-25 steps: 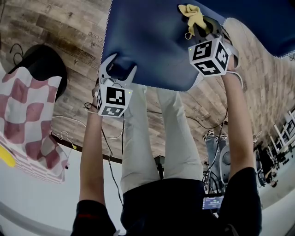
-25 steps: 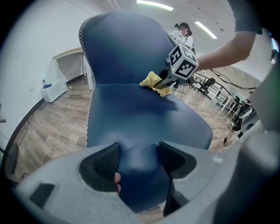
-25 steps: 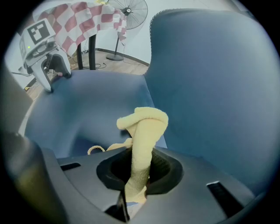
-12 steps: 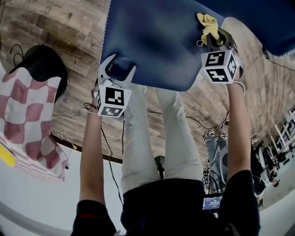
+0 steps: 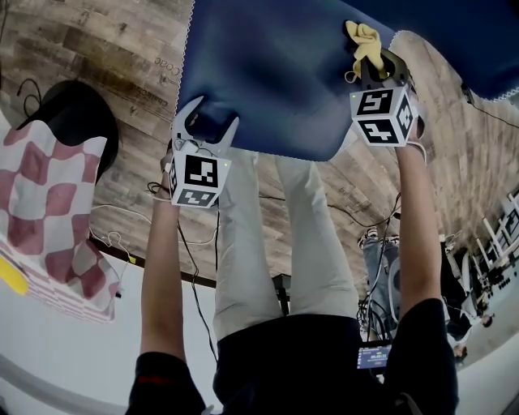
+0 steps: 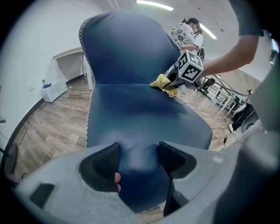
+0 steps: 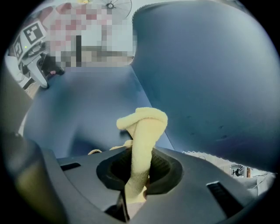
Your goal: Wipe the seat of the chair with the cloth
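The right gripper pinches a yellow cloth at the back of the blue chair seat. The left gripper, jaws spread, sits at the seat's front edge.

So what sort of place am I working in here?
Probably an indoor office or lab workspace: wood-plank floor, white walls with ceiling strip lights, cables trailing across the floor, and a blue upholstered chair.

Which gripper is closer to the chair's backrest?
Right. The right gripper, shut on the yellow cloth, sits by the backrest; the left gripper is open at the front edge of the seat.
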